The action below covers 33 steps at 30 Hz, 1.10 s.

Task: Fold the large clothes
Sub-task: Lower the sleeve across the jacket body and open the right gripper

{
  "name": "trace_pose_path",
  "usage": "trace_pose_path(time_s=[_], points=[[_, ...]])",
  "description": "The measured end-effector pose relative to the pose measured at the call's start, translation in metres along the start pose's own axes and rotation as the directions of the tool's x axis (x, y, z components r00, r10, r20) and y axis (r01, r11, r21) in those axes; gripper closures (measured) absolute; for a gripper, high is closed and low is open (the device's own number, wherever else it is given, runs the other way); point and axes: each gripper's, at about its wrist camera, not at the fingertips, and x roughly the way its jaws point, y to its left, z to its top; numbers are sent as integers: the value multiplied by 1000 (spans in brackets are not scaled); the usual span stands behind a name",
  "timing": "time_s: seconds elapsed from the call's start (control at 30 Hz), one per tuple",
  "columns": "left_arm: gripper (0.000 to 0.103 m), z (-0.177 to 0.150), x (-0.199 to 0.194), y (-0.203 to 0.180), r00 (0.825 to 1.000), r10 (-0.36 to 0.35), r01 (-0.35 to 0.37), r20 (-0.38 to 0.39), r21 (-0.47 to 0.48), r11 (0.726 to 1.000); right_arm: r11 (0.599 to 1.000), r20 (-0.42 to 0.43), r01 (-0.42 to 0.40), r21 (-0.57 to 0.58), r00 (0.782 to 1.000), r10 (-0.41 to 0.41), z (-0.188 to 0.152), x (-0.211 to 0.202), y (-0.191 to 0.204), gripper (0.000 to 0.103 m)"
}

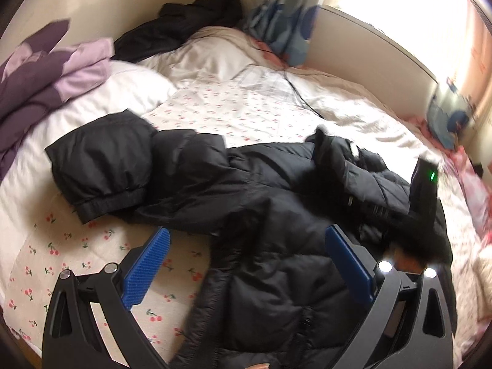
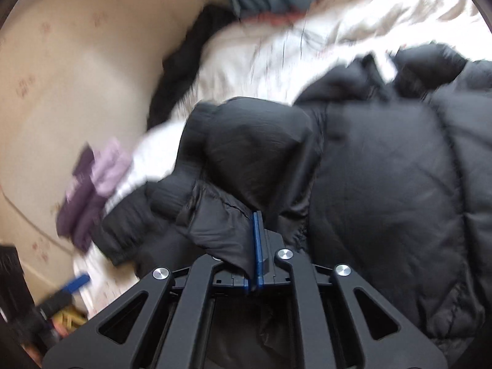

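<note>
Room: we see a cream wall (image 2: 61, 92) beside the bed, a bright window with a blue-patterned curtain (image 1: 286, 21) at the far end.
Bed: our bed (image 1: 240, 107) is covered by a white sheet printed with small red cherries; rumpled white bedding and a pillow (image 1: 212, 58) lie further back.
Jacket: the black puffer jacket (image 1: 276, 215) lies spread across the near half of the bed, quilted, slightly shiny, one sleeve with an elastic cuff stretched out to the left in the left wrist view.
Other clothes: we note a purple and lilac garment (image 1: 46, 73) on the left edge of the bed, and another dark garment (image 1: 184, 24) heaped by the wall.
Left gripper: our left gripper (image 1: 246, 261) is spread wide over the jacket's edge, its ribbed blue pads (image 1: 147, 270) clear of the cloth.
Right gripper: our right gripper (image 2: 257, 246) is pressed nearly together, pinching a fold of the jacket between thin blue pads.
</note>
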Motion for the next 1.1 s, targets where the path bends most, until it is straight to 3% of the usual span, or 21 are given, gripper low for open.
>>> trace_pose_path(time_s=[0.07,0.13,0.2,0.27,0.33,0.4,0.47,0.57,0.6,0.67,0.7,0.73,0.77,0.83,0.9,0.93,0.97,1.0,1.03,1.07,1.1], points=[[6,3,2,11,1000,2,-2,-5,-34,999,1000,-78,29,-2,997,-29,-5,12,-1,91],[6,6,3,24,1000,2,-2,-10,-70,998,999,-93,43,4,995,-43,-6,11,1,86],[6,10,1,37,1000,15,-15,1,-96,995,1000,-61,25,0,998,-25,-8,2,9,69],[6,15,-4,53,999,43,-39,25,-131,991,999,-12,-8,-46,1000,8,-9,-5,20,39],[6,19,-8,70,997,68,-60,44,-165,984,996,-7,3,-84,1000,-3,-13,-2,26,21],[6,25,-11,83,994,96,-86,55,-162,983,993,-101,79,-87,991,-88,-14,16,23,21],[6,31,-13,97,994,101,-94,47,-138,986,990,-119,115,-85,985,-125,-10,9,32,21],[6,33,-25,132,998,36,-28,42,-188,982,997,-62,58,-51,996,-62,-18,-28,48,21],[6,34,-27,155,999,-44,49,28,-258,965,999,-24,35,-32,999,-36,-25,-45,50,21],[6,27,-26,187,980,-199,191,22,-400,897,1000,39,-18,17,999,17,-46,-76,48,16],[6,20,-22,211,939,-340,317,54,-520,793,999,60,-32,37,998,30,-55,-86,46,16],[6,14,-17,223,913,-400,366,77,-585,723,997,79,-42,63,996,37,-67,-96,39,15],[6,9,-13,232,901,-424,377,87,-639,670,995,86,-42,89,996,35,-72,-101,34,15],[6,3,-5,240,893,-440,380,94,-682,625,980,84,-60,190,995,45,-86,-99,16,15],[6,3,4,236,887,-456,378,79,-691,616,951,118,-111,289,990,80,-90,-100,-5,15],[6,3,8,229,892,-449,356,50,-689,631,944,127,-124,305,988,88,-88,-101,-9,15],[6,5,8,220,908,-418,327,23,-660,676,943,132,-127,306,987,91,-88,-103,-10,15],[6,9,4,210,934,-357,282,-5,-602,747,946,131,-126,299,987,90,-88,-105,-9,15],[6,15,-4,194,976,-215,175,-30,-474,863,949,124,-119,292,989,86,-88,-106,-9,15],[6,20,-10,178,997,-71,60,-23,-326,943,952,119,-112,285,990,81,-89,-107,-10,15],[6,23,-15,158,998,57,-55,8,-146,988,954,116,-106,280,990,76,-89,-106,-8,15]])
